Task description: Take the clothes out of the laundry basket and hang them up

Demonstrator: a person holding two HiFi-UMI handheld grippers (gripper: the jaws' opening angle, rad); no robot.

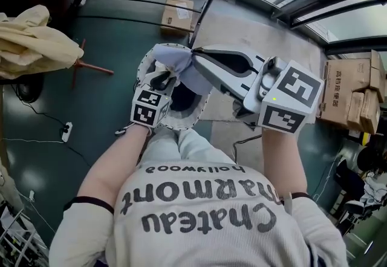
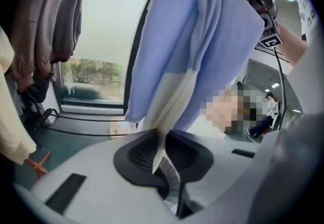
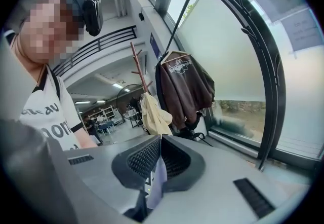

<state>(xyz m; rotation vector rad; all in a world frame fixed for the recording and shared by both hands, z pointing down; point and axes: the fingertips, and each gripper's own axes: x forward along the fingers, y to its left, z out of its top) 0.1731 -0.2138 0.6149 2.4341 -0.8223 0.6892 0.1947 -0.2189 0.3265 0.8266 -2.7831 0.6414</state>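
A light blue garment [image 1: 176,63] with a cream band hangs above the white laundry basket [image 1: 187,122] in the head view. My left gripper [image 1: 162,80] holds its lower part, and in the left gripper view the cream strip [image 2: 174,101] runs down between the closed pads of the left gripper [image 2: 163,154]. The right gripper [image 1: 196,54] grips the garment's top edge from the right. Seen from the right gripper view, the right gripper [image 3: 159,152] is shut with a fold of pale blue cloth [image 3: 154,187] pinched in it.
A cream garment [image 1: 36,42] hangs at the left on a wooden coat stand [image 1: 91,67]. A brown hoodie [image 3: 185,88] hangs from a black curved rail [image 3: 263,66] by the window. Cardboard boxes [image 1: 176,15] stand at the back and at the right [image 1: 351,90].
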